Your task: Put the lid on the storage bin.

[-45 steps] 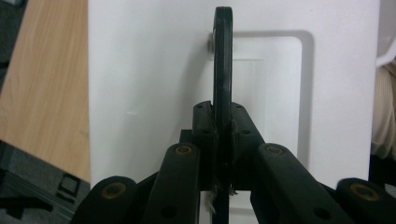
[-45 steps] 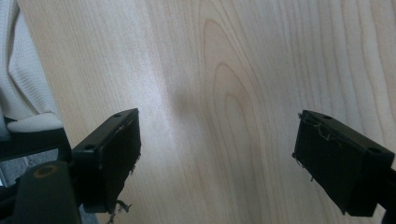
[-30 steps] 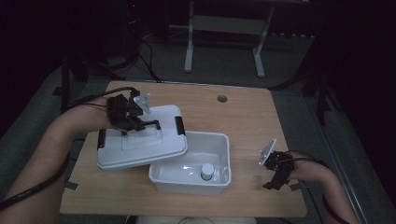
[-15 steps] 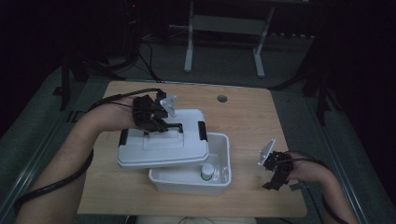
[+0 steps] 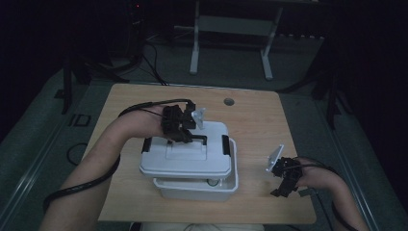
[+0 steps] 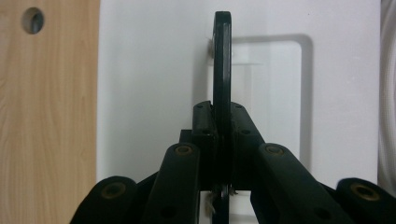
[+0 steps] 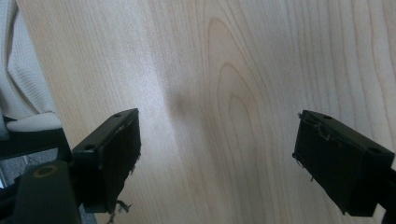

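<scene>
A white lid [image 5: 187, 156] with a black carry handle [image 5: 195, 140] hangs over an open white box [image 5: 192, 188] near the table's front and covers most of it. My left gripper [image 5: 180, 132] is shut on that handle from the far side. In the left gripper view the handle [image 6: 222, 60] stands edge-on, pinched between the two jaws of the left gripper [image 6: 222, 123], with the lid [image 6: 149, 70] behind it. My right gripper [image 5: 284, 185] rests at the table's right front, open. In its own view the right gripper [image 7: 217, 154] has only bare wood between its jaws.
The wooden table [image 5: 269, 125] has a round cable hole [image 5: 229, 101] near its far edge. A metal stand [image 5: 231, 29] and cables lie on the dark floor beyond. A white cloth [image 7: 23, 70] shows at the table's near edge beside my right gripper.
My left gripper has carried the lid rightward, from beside the box's left end to above the box. My right gripper has stayed put.
</scene>
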Demonstrator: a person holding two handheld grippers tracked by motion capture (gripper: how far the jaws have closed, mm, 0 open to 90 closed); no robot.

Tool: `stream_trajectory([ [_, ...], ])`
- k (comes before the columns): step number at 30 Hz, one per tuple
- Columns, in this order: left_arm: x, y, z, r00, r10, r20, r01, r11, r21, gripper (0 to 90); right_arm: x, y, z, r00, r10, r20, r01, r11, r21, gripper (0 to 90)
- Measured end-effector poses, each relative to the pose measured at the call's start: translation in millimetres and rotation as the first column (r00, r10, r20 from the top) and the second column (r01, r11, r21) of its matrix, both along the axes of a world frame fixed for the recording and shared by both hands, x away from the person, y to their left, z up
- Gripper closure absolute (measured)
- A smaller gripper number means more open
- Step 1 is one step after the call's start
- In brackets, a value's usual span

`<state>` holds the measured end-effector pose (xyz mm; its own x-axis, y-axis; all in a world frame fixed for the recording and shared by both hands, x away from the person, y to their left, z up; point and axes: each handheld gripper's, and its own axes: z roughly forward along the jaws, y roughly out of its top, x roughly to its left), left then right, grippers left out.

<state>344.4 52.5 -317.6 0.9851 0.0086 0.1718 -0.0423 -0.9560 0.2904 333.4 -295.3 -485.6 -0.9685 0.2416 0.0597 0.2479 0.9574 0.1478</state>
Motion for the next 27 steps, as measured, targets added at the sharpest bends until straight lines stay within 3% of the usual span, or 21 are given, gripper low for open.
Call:
stream_trajectory([
  [9,-1.9,-22.4,-9.8,0.9987,-0.042,-0.03,0.042,0.9991,-0.001,83.7,0.2,-1.5,1.2,1.0,-0.001,0.009,0.001,1.0,-0.001,14.3],
  [13,-2.9,-24.8,-14.9,0.9984,-0.044,-0.036,0.044,0.999,-0.008,83.6,-0.1,-1.8,1.7,0.9999,0.0,0.014,0.0,1.0,0.0,14.3],
  [18,-4.1,-28.5,-24.0,0.9976,-0.044,-0.053,0.045,0.9989,0.018,83.7,-0.5,-1.0,1.5,0.9999,0.0,0.012,0.0,1.0,-0.003,14.3],
  [27,-2.8,-27.9,-37.3,0.9965,-0.036,-0.075,0.037,0.9993,0.01,83.6,0.2,1.5,-0.4,1.0,0.002,0.007,-0.002,1.0,-0.002,14.4],
])
